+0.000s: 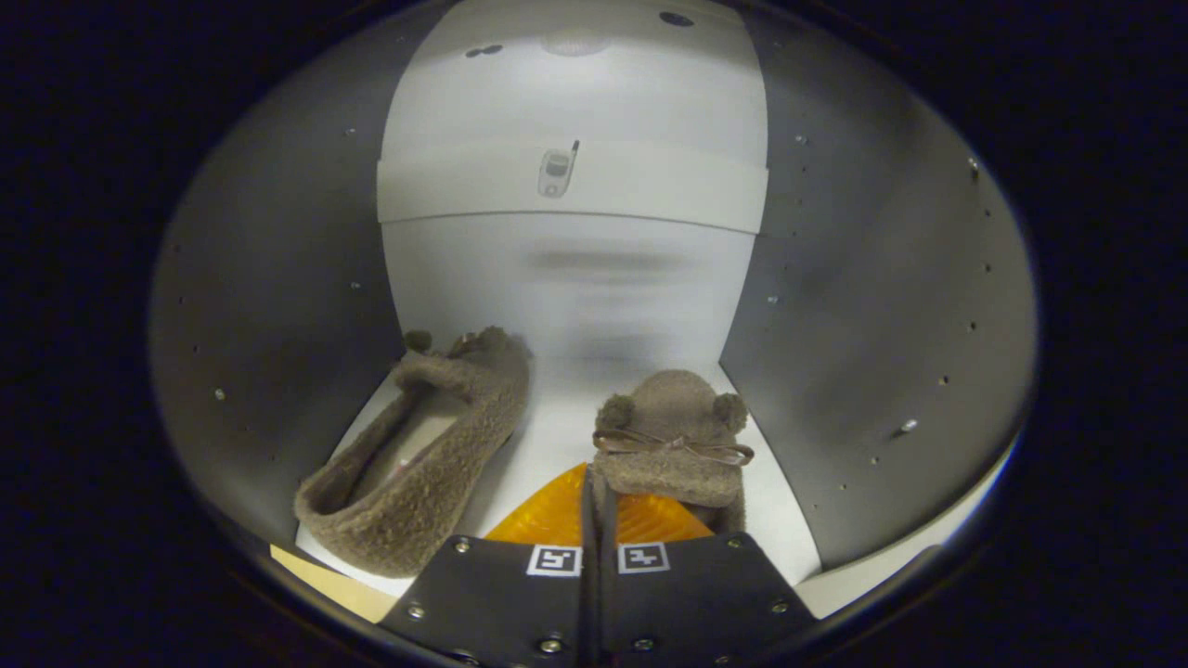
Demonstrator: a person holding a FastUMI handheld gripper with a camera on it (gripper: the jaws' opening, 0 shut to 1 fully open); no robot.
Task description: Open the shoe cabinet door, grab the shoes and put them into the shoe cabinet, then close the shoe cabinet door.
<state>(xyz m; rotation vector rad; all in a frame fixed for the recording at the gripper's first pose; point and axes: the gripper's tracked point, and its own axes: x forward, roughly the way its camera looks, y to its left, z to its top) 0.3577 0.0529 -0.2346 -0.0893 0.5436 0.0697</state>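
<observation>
I am looking into the open shoe cabinet, with its grey side walls and pale back panel. Two fuzzy brown slippers are on its white floor. The left slipper lies along the left wall, its opening facing up. The right slipper, with two pompoms and a thin bow, sits just ahead of my fingers and partly over the right one. My gripper has its fingers drawn together on the edge of this right slipper, with the rim pinched in the narrow slit between them.
A white shelf crosses the cabinet above the slippers, with a small metal fitting on its front. The right side wall stands close beside the held slipper. The cabinet's front edge runs near my fingers.
</observation>
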